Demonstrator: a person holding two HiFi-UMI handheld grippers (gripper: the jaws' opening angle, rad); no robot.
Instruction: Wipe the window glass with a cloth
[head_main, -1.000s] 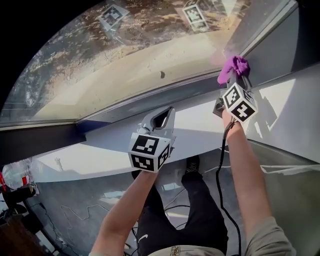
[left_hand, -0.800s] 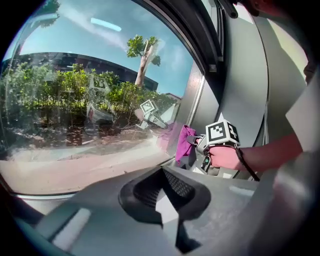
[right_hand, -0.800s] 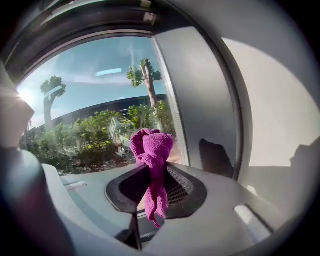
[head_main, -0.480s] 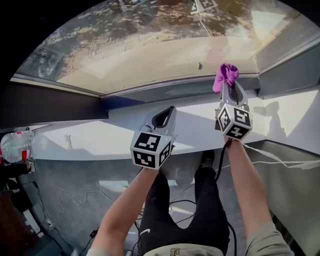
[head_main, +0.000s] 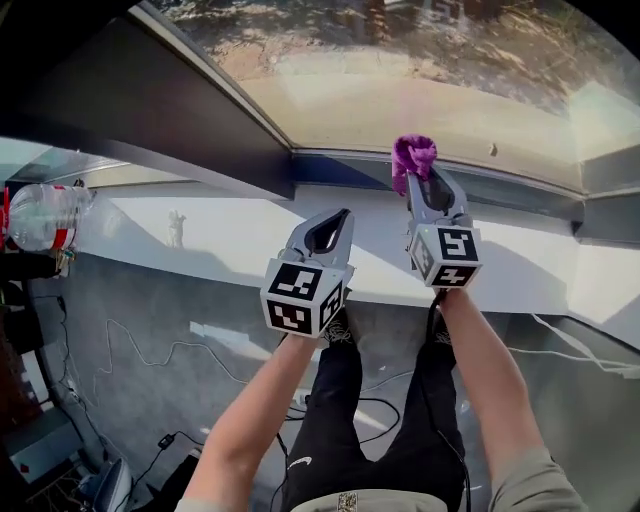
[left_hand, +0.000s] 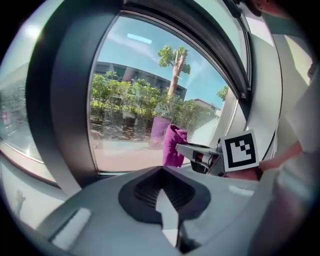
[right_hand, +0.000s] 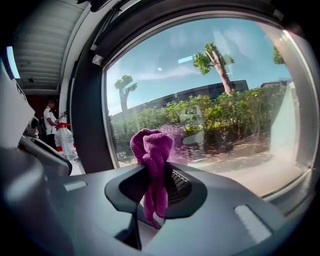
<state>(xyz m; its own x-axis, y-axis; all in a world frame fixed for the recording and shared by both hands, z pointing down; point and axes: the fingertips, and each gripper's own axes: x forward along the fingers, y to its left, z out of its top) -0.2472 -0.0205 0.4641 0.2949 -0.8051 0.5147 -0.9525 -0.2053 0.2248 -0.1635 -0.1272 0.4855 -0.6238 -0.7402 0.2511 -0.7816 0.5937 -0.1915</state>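
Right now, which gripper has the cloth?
The right gripper: its jaws are shut on the purple cloth, close to the window glass. The left gripper is shut with nothing between its jaws.

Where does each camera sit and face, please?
Head view: on the head, steeply down at the window sill; forearms, legs, left gripper, right gripper show.
Left gripper view: on that gripper, toward the window glass; its shut jaws show.
Right gripper view: on that gripper, toward the glass; jaws shut on the purple cloth.
Shared: head and left gripper views show the right gripper's cloth.
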